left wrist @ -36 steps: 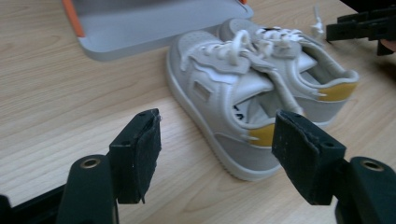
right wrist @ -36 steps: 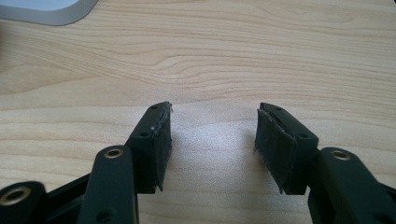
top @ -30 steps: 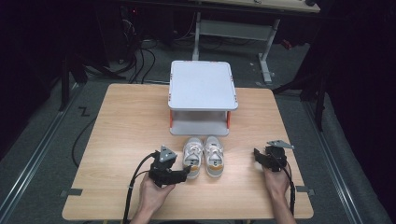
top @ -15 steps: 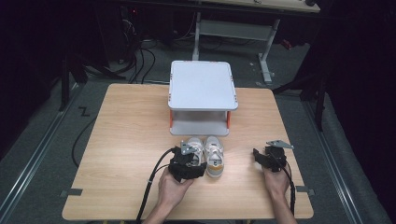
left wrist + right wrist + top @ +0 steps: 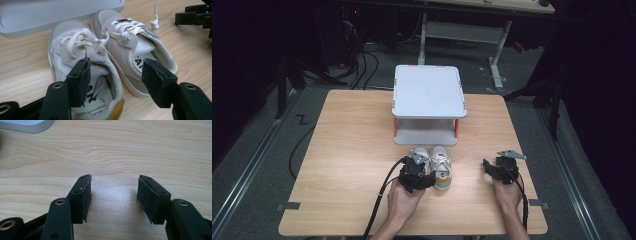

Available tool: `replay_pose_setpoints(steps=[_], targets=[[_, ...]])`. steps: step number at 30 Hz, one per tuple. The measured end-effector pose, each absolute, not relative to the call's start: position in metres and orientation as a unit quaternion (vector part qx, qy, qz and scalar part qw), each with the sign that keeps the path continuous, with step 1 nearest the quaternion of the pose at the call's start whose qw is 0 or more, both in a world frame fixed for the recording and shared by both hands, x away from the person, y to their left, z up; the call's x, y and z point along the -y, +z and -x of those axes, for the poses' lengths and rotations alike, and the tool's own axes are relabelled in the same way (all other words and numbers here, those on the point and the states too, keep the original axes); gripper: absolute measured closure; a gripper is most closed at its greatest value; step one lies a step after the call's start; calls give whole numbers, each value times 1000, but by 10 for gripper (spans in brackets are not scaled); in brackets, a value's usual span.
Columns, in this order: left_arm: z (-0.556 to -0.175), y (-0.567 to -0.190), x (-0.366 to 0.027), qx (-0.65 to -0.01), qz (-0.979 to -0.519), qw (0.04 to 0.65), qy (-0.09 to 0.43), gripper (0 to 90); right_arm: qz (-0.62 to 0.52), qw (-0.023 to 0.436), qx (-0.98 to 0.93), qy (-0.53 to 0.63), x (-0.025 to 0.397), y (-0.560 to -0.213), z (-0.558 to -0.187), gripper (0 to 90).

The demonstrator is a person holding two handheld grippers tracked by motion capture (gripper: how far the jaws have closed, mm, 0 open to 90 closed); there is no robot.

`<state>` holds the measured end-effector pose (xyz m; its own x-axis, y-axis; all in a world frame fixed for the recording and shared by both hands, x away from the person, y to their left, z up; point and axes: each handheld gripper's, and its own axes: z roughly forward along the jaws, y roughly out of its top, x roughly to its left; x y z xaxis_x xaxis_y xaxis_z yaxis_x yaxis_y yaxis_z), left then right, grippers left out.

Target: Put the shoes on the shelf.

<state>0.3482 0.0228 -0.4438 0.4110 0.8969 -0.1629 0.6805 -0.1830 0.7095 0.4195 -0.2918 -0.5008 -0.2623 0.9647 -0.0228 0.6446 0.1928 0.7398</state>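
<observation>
High view: left gripper [image 5: 424, 172] now over shoes [image 5: 441, 165] (jaws apart).

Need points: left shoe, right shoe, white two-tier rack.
left shoe [image 5: 75, 42], left gripper view, on its laces.
right shoe [image 5: 125, 26], left gripper view, on its laces.
white two-tier rack [image 5: 428, 92], high view, on the middle of its top shelf.

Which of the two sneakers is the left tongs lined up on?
The left sneaker of the pair: one pad of the open left tongs sits over its collar, the other beside the right sneaker, both heels between the pads.
</observation>
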Motion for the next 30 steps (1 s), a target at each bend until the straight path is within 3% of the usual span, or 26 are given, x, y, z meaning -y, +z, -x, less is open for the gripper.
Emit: replay_pose_setpoints(steps=[5,9,20,30], targets=[[-346,-444,-21,-522,-759,366,135,450,-552,254,-729,315,292,-501,-420,450],[-351,-443,-22,-528,-751,375,126,395,-552,254,-729,315,292,-501,-420,448],[-359,-441,-13,-535,-743,381,129,373,-555,253,-727,314,291,-501,-420,446],[-357,-442,-3,-527,-753,362,153,464,-555,255,-727,314,290,-501,-420,447]])
